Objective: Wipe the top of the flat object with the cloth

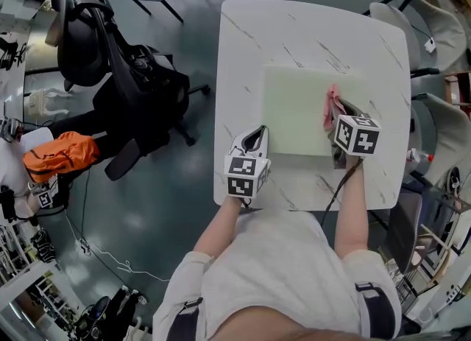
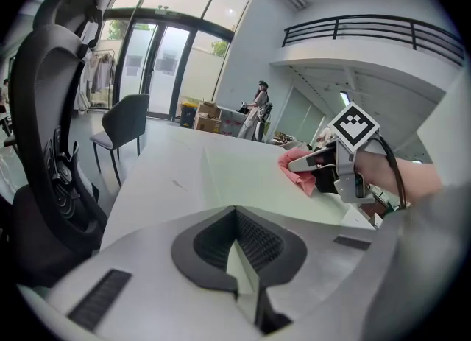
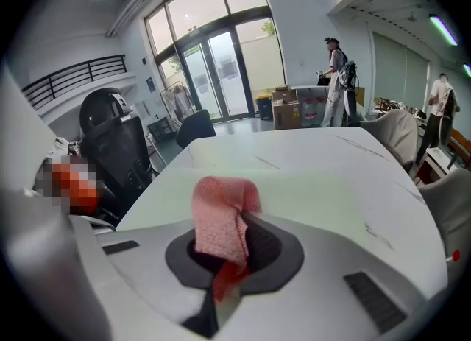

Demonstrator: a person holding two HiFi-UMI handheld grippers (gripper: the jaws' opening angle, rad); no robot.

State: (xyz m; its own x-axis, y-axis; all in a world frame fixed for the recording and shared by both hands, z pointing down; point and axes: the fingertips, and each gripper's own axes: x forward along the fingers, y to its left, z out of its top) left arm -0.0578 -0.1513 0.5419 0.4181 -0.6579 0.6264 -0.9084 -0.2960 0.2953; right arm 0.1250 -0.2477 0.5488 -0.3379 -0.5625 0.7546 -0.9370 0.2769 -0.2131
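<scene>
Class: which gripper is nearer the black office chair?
Left. The left gripper grips the mat at the table edge nearest the office chair; the right gripper, holding the cloth, is farther across.

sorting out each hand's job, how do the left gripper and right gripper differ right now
1. The left gripper is shut on the near left corner of the pale green mat. The right gripper is shut on the pink cloth.
2. The left gripper sits at the mat's edge. The right gripper is over the mat's right part.
Shared: both are closed, and both are at the mat on the white table.
</scene>
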